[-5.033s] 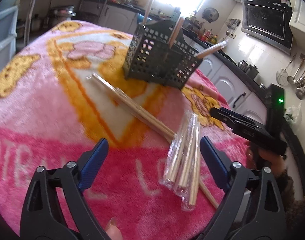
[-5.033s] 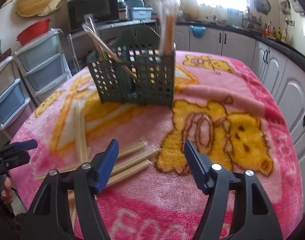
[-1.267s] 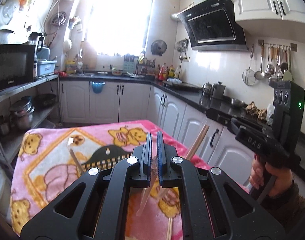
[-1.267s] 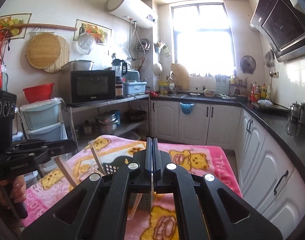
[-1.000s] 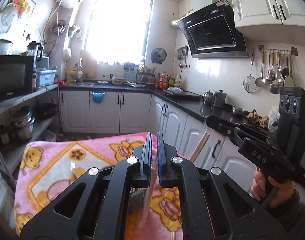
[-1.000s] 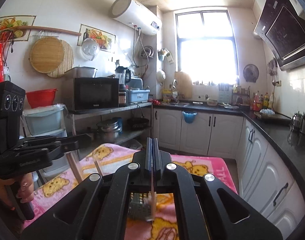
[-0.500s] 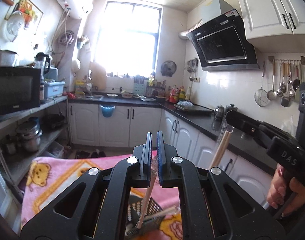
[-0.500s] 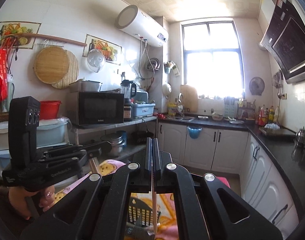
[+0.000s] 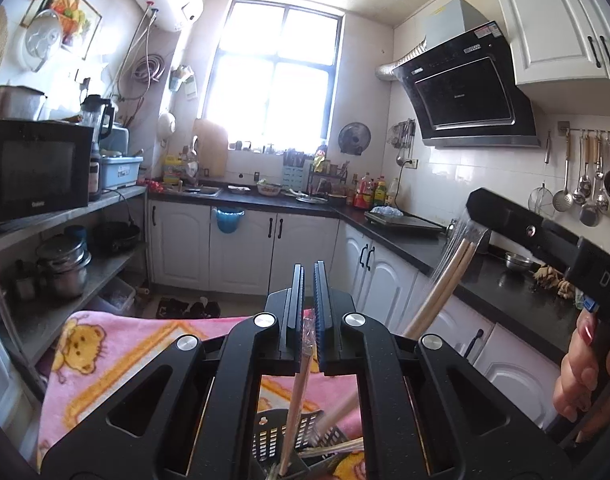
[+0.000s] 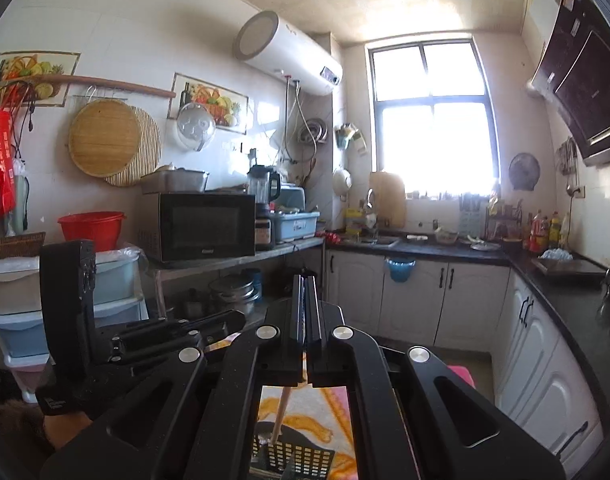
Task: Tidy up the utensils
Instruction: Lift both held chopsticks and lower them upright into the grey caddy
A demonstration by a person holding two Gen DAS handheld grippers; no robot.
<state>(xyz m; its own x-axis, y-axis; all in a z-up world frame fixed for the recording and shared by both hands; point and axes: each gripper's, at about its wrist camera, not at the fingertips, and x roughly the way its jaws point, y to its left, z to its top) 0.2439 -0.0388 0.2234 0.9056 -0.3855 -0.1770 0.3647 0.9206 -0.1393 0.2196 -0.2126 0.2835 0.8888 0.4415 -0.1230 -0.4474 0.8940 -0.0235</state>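
My left gripper (image 9: 308, 280) is shut on a plastic-wrapped pair of chopsticks (image 9: 296, 396) that hangs down into the black perforated utensil basket (image 9: 273, 438) on the pink blanket. My right gripper (image 10: 306, 292) is shut on another wrapped pair of chopsticks (image 10: 280, 412), whose lower end reaches the basket (image 10: 297, 456). In the left wrist view the right gripper (image 9: 481, 210) holds its chopsticks (image 9: 445, 280) slanting down toward the basket. The left gripper's body also shows in the right wrist view (image 10: 225, 326).
A pink cartoon-bear blanket (image 9: 105, 356) covers the table. Behind stand white kitchen cabinets (image 9: 241, 252), a dark counter (image 9: 421, 240), a microwave (image 9: 33, 168) on a shelf and plastic drawers (image 10: 13, 320) at the left.
Both grippers have risen and tilted up further above the table. The basket has slid lower in both views, and the held chopsticks now point down into it.
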